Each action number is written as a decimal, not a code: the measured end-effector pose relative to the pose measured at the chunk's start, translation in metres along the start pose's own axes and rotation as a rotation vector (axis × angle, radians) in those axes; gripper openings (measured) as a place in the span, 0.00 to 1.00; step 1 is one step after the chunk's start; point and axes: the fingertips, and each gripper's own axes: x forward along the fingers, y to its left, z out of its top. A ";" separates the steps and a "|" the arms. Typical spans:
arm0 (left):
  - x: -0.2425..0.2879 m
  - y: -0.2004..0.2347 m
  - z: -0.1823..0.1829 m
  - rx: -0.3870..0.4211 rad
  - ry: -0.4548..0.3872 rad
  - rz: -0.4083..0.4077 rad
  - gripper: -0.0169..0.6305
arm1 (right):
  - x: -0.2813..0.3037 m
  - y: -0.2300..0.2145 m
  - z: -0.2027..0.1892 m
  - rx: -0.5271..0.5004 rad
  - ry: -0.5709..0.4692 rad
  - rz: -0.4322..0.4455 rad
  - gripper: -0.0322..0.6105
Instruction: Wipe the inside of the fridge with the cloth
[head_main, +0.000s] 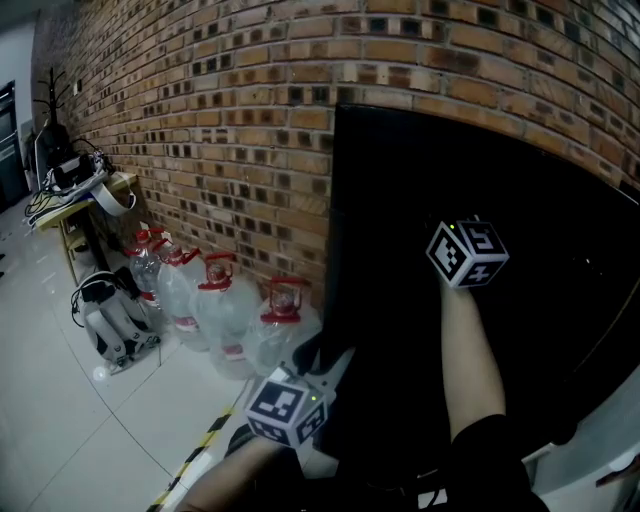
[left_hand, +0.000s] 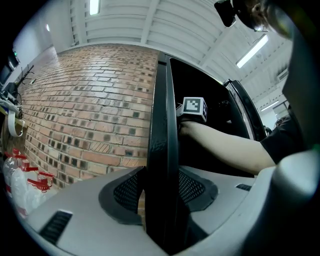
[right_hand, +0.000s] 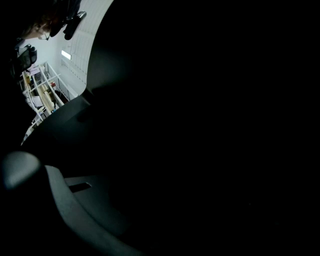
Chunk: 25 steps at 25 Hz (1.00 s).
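My left tool (left_hand: 161, 195) clamps the thin black fridge door (left_hand: 165, 125), shown only in its own view; my right tool (head_main: 467, 252), beyond it, sits in darkness, grip unreadable.

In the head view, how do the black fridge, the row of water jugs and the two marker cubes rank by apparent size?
1. black fridge
2. row of water jugs
3. left marker cube and right marker cube: look alike, so unranked.

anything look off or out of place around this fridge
Nothing stands out. The left tongs clamp the edge of the black fridge door, and the clear plastic water jugs with red caps stand upright along the brick wall. The fridge interior is too dark to judge.
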 end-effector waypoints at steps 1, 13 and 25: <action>0.000 0.000 0.000 0.001 -0.001 0.000 0.33 | 0.002 -0.003 -0.002 -0.003 0.003 -0.006 0.17; 0.000 0.002 0.001 0.012 -0.013 -0.011 0.33 | 0.027 -0.046 -0.037 -0.046 0.084 -0.095 0.17; -0.001 0.002 0.001 0.014 -0.029 -0.014 0.33 | 0.040 -0.061 -0.045 -0.207 0.136 -0.200 0.17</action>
